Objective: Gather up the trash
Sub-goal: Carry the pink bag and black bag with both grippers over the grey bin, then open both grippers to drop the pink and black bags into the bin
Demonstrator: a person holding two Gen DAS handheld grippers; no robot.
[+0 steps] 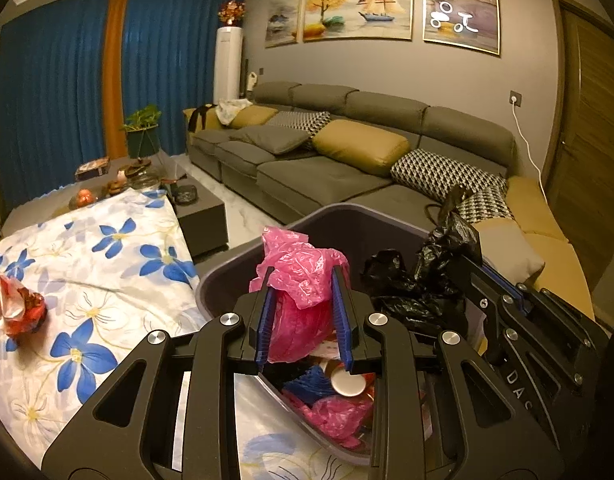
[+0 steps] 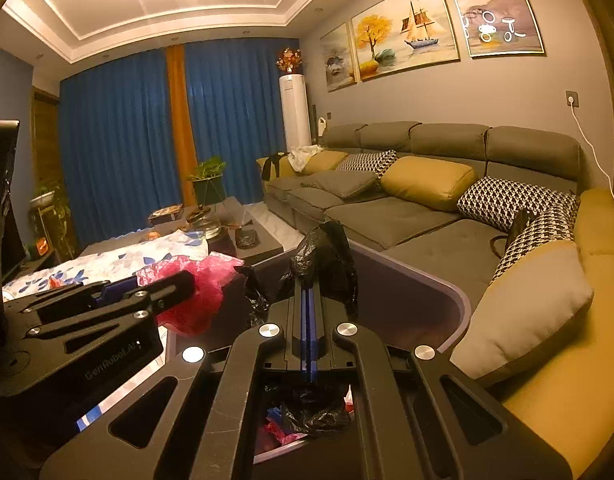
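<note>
Pink bag [image 1: 303,280] between left hand-held gripper [image 1: 303,280] pads.

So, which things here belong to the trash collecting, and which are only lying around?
Job:
- pink plastic bag, held in left gripper
- black plastic bag, held in right gripper
- trash bin
- red wrapper on floral cloth

Lying about:
- sofa cushions
- potted plant

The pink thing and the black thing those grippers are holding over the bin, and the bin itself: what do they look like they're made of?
Pink bag: thin, slightly see-through plastic film; crinkled, glossy creases.
Black bag: thin opaque plastic film, probably a bin liner; crumpled, with shiny highlights.
Bin: seemingly rigid moulded plastic, matte grey-purple; smooth walls, rounded rim.
</note>
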